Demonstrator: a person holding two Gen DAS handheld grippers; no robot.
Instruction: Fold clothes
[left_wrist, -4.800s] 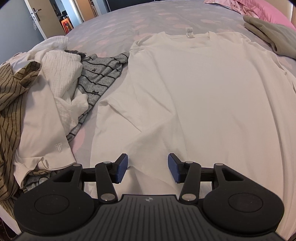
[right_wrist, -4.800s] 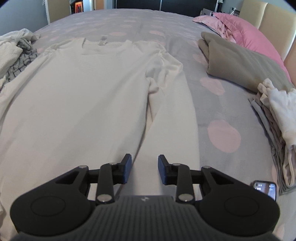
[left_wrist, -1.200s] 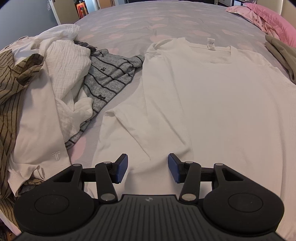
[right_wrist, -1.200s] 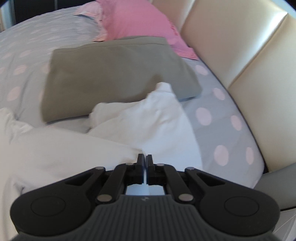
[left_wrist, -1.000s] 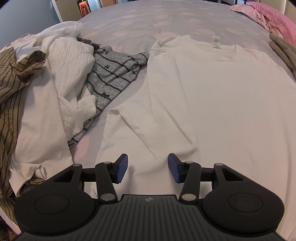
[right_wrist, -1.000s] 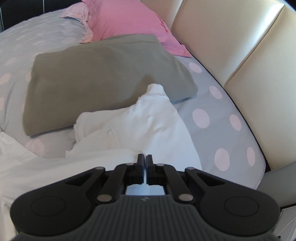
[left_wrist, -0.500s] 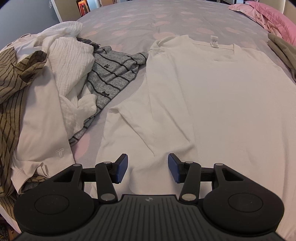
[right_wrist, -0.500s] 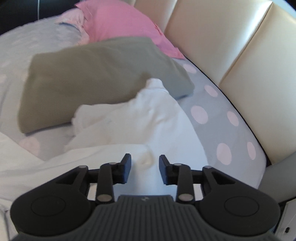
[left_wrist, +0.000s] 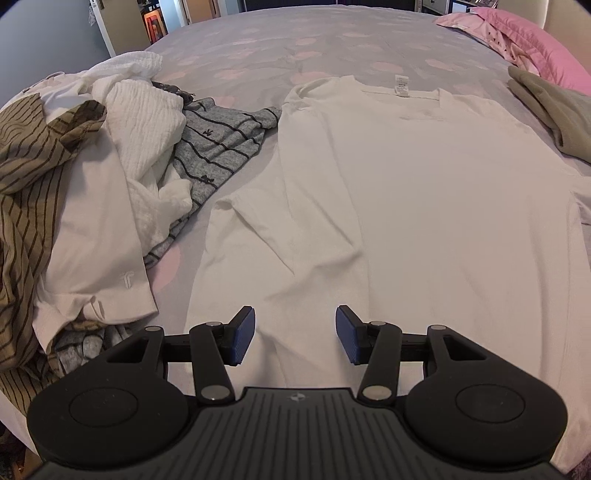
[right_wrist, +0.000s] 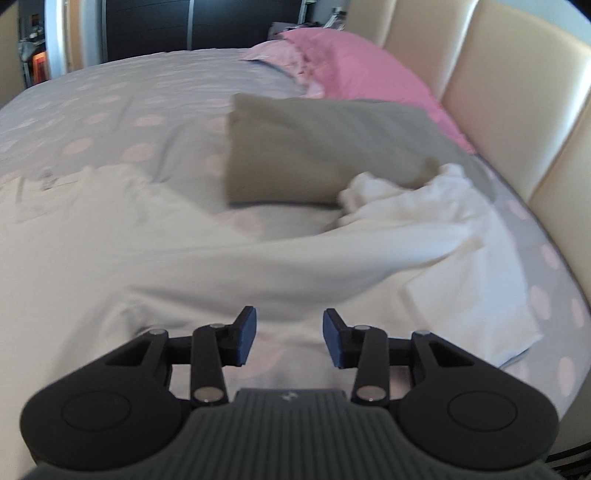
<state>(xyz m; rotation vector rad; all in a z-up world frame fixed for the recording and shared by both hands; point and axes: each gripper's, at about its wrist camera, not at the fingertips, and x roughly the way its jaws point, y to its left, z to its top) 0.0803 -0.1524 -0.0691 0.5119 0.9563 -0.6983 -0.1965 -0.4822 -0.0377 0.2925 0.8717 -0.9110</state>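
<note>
Bed (left_wrist: 369, 40) with grey spotted cover as work surface. White long-sleeve shirt (left_wrist: 424, 192) spread flat, neck label far side; no fold made in body yet. Left sleeve (left_wrist: 255, 236) laid alongside body; right sleeve (right_wrist: 424, 229) stretched toward headboard (right_wrist: 517, 110), bunched at taupe pillow (right_wrist: 325, 151). Heap of unfolded clothes (left_wrist: 92, 184) waiting at left. Left gripper (left_wrist: 294, 334) held apart over hem, nothing gripped. Right gripper (right_wrist: 289, 338) jaws just been opening, nothing between them. Nearly all folding judged outstanding.

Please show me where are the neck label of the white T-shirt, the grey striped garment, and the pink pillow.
neck label (left_wrist: 402, 85): left wrist view, middle of the tag at the collar.
grey striped garment (left_wrist: 221, 142): left wrist view, its flat striped middle.
pink pillow (right_wrist: 354, 66): right wrist view, its upper face.
</note>
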